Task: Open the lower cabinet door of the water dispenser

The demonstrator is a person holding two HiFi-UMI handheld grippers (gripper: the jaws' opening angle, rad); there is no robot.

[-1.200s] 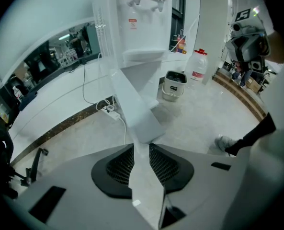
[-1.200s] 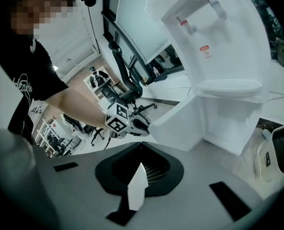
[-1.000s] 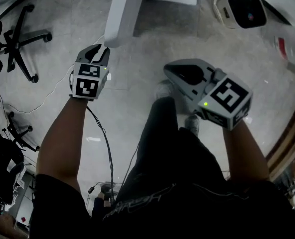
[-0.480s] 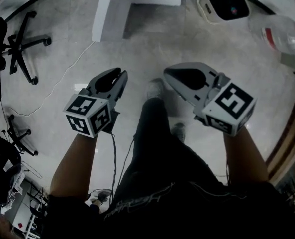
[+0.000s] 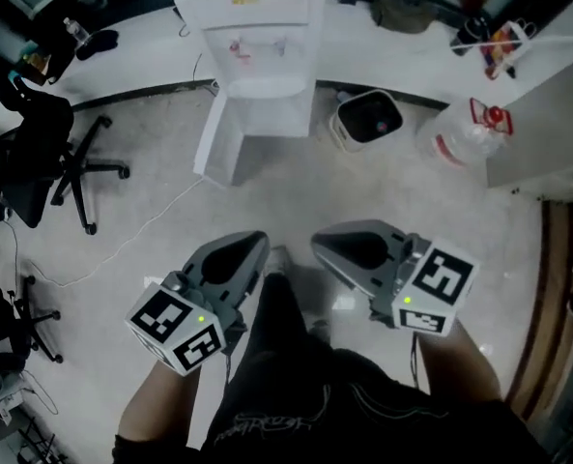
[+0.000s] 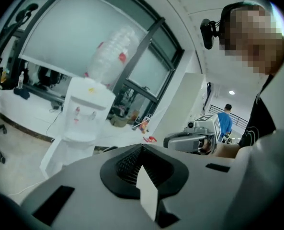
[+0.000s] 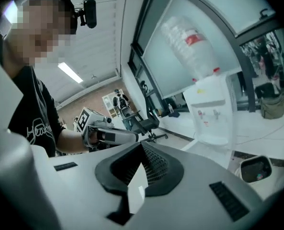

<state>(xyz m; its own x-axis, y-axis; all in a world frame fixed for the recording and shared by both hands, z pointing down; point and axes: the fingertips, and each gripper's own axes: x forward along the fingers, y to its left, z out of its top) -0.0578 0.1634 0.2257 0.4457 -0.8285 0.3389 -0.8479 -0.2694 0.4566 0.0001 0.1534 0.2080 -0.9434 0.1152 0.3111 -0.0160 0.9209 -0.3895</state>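
Your left tool [image 5: 255,244] has just closed on nothing and your right tool [image 5: 321,244] is shut empty too, while well ahead the water dispenser's [image 5: 252,17] lower cabinet door [image 5: 218,143], seemingly already ajar, looks like light, stiff plastic, so hook its free edge.

Pale grey stone floor [image 5: 170,211], glossy. Black office chair [image 5: 44,153] at left, thin white cable [image 5: 136,235] across floor. White ledge [image 5: 141,61] along wall. Big frosted windows [image 6: 84,32] w/ dark frames above it. Strip light [image 7: 72,72] on ceiling.
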